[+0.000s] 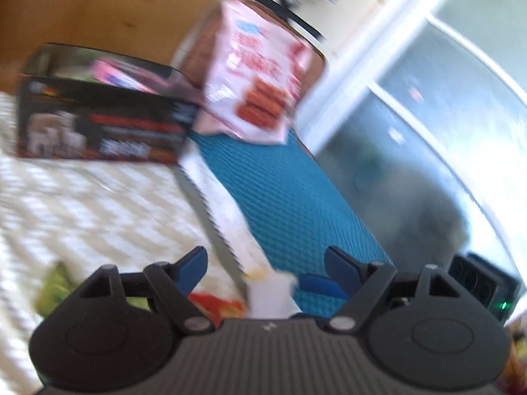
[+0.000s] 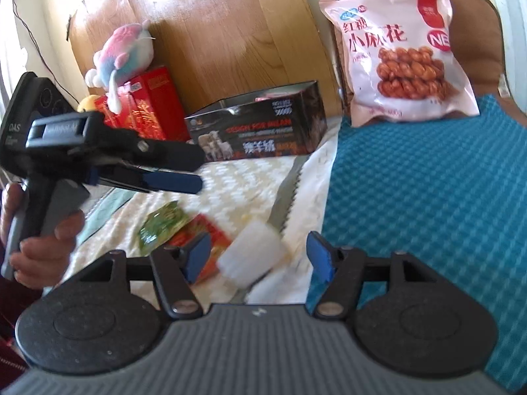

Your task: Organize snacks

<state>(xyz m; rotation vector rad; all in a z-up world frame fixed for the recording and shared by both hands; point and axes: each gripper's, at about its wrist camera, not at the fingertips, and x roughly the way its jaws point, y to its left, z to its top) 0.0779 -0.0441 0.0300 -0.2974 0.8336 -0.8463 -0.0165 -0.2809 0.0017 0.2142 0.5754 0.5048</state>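
Both grippers are empty at this moment. The left gripper has its jaws spread wide with nothing between them; the right gripper is likewise wide open and holds nothing.

The open-topped black printed carton stands on the cream patterned bed cover, against the wooden headboard. The left wrist view, though blurred, shows at least one pink packet already lying inside it, so some sorting appears done.

Outstanding items, as far as visible:
- a large pink bag of twisted fried-dough snacks, propped upright against a brown cushion at the head of a teal textured mat, well apart from the carton;
- a small green foil packet, a red-orange packet and a white ribbed packet, lying loose together on the bed cover just ahead of the right gripper.

Judgement: task partly complete; four snacks remain outside the carton.
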